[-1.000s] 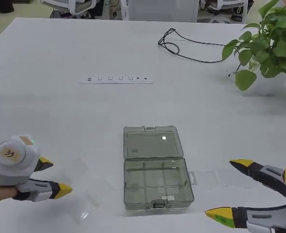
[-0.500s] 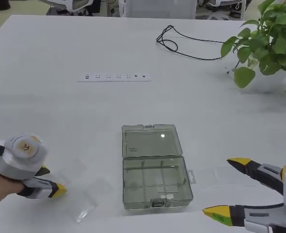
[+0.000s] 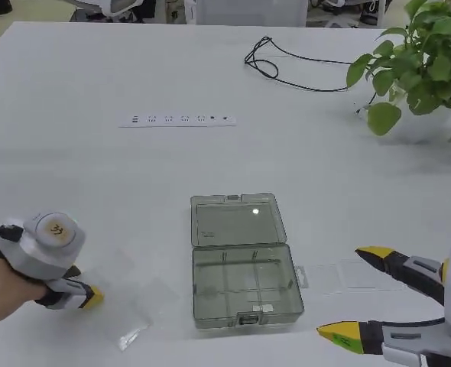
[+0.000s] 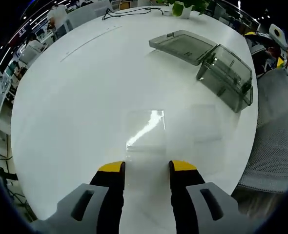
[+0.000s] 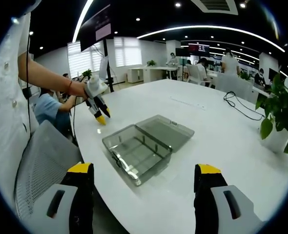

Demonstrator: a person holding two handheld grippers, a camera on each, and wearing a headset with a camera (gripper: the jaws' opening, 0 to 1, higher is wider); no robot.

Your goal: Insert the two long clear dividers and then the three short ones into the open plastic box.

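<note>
Now left gripper (image 4: 146, 168) loose and empty, clear divider (image 4: 145, 129) flat just ahead, right gripper (image 5: 146, 170) spread wide, box (image 5: 136, 152) ahead.

Smoky grey box (image 3: 244, 287), white table (image 3: 95, 69), green plant (image 3: 420, 61), black cable (image 3: 247, 61)

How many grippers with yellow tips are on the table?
2. The left gripper is left of the open box, jaws apart, pointing at a clear divider. The right gripper is right of the box, jaws wide apart.
</note>
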